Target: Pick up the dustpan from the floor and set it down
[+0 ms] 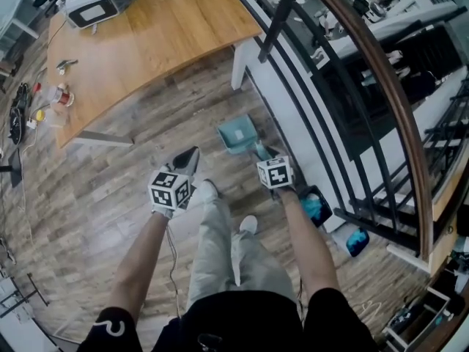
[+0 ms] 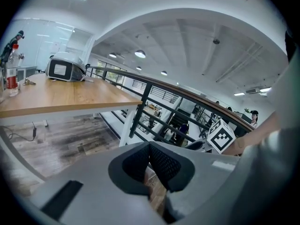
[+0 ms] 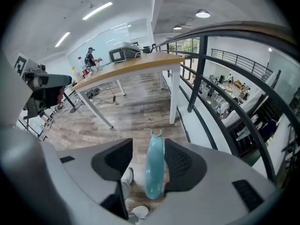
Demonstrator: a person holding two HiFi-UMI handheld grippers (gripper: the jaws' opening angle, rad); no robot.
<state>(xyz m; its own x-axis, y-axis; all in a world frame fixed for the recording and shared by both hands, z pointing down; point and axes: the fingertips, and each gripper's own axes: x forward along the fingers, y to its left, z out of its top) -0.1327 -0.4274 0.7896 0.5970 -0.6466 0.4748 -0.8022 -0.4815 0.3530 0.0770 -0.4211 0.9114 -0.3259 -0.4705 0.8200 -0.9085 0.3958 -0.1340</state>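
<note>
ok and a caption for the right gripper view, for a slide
Right gripper, jaws open, straddling the teal dustpan handle over the wood floor, table and railing beyond.

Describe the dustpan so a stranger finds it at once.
Start at the long wooden table and its white leg by the black railing. On the floor just beyond lies the pale teal plastic dustpan, the only flat scoop with a handle.

L gripper (image 1: 187,158): jaws shut, pads meeting, nothing btwn; aimed fwd, slightly down.
R gripper (image 1: 262,152): jaws apart; dustpan handle (image 3: 154,168) stands btwn pads, gap at one pad, not clamped; aimed steeply down.
L forearm (image 1: 139,259): bare, extended fwd.
R forearm (image 1: 311,244): bare, extended fwd, well apart from L.
</note>
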